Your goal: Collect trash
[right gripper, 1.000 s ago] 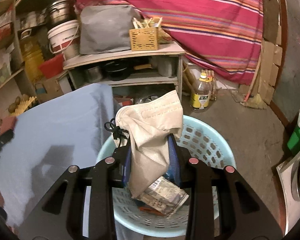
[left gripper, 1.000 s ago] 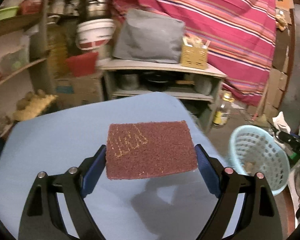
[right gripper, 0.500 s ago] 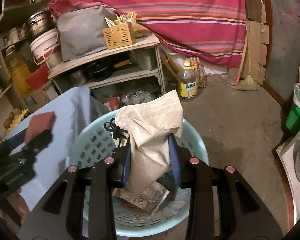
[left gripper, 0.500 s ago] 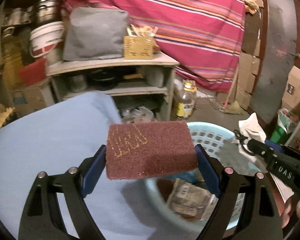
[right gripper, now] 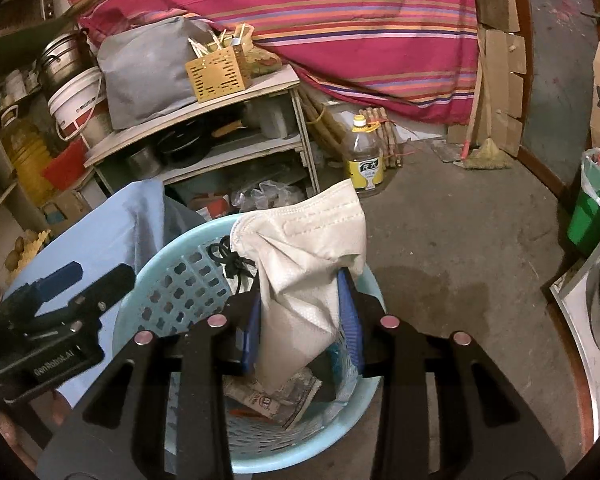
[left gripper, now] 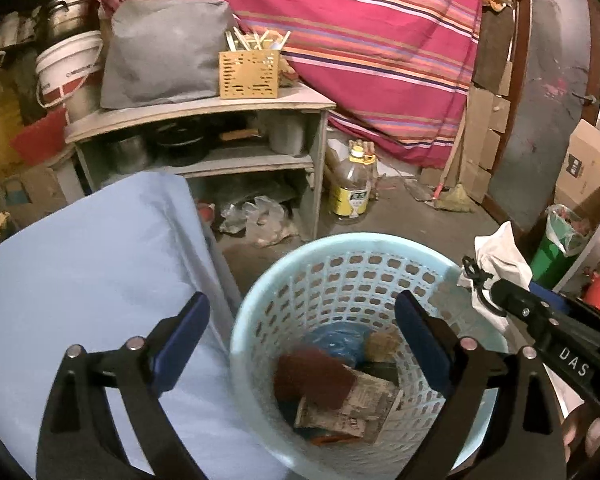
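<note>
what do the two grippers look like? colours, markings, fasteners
Both match: matte black forked frames. The left gripper has blue fingers and round silver bolt heads on the frame. In the right wrist view its body carries white lettering, too blurred to read with confidence. The right gripper has the same blue fingers and silver bolts; its side reads "DAS" in white in the left wrist view. No cables or sleeves visible.

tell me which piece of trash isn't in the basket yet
The white face mask: it is clamped upright in the right gripper above the light blue basket, while the maroon scouring pad and printed wrapper lie inside.
</note>
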